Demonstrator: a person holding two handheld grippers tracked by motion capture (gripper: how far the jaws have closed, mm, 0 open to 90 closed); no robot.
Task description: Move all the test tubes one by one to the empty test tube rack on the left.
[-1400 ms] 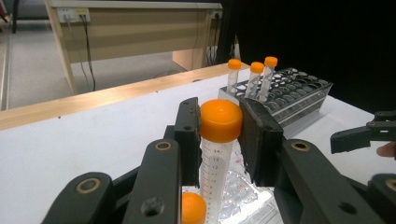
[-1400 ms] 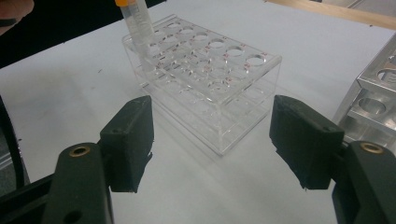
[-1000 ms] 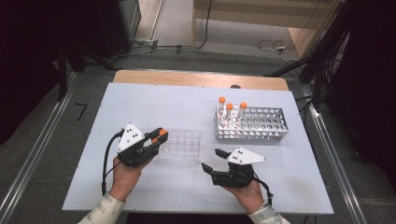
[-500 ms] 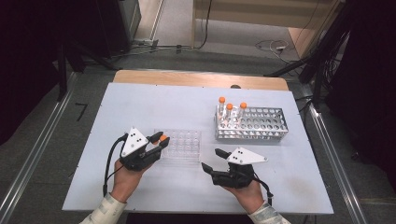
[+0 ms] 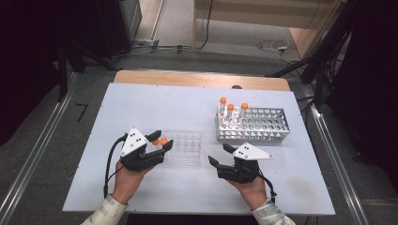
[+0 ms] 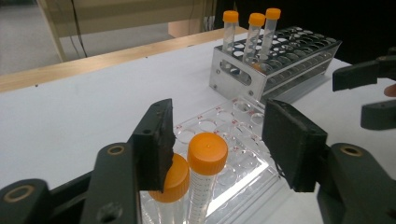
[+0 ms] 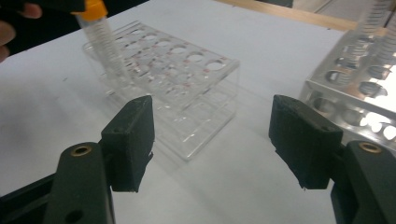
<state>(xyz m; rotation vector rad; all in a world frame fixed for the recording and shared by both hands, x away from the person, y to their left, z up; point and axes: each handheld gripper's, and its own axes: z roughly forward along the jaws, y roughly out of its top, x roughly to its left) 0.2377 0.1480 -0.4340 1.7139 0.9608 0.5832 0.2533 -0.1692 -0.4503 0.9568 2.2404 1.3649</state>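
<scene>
The left gripper (image 5: pixel 158 143) stands with its jaws apart, and they have just been opening: in its own view two orange-capped tubes stand in the clear rack (image 6: pixel 243 140) between the pads, the nearer tube (image 6: pixel 207 179) free of both pads, the other tube (image 6: pixel 170 182) just beside the left pad, perhaps brushing its cap. The right gripper (image 5: pixel 219 155) hovers near the clear rack's other end with its jaws wide and nothing between them. Three more capped tubes (image 5: pixel 232 112) stand in the metal rack (image 5: pixel 267 131) farther back on the table (image 5: pixel 141 103).

The risk, as I judge it, lies in the pull-back. The left pad sits so close to one cap that a sideways or tilted retreat could catch it, tipping that tube or dragging the light clear rack along. The tubes lean a little in their holes, so a knock may also push one against the other. Backing out straight, with the jaws wider, would avoid this
</scene>
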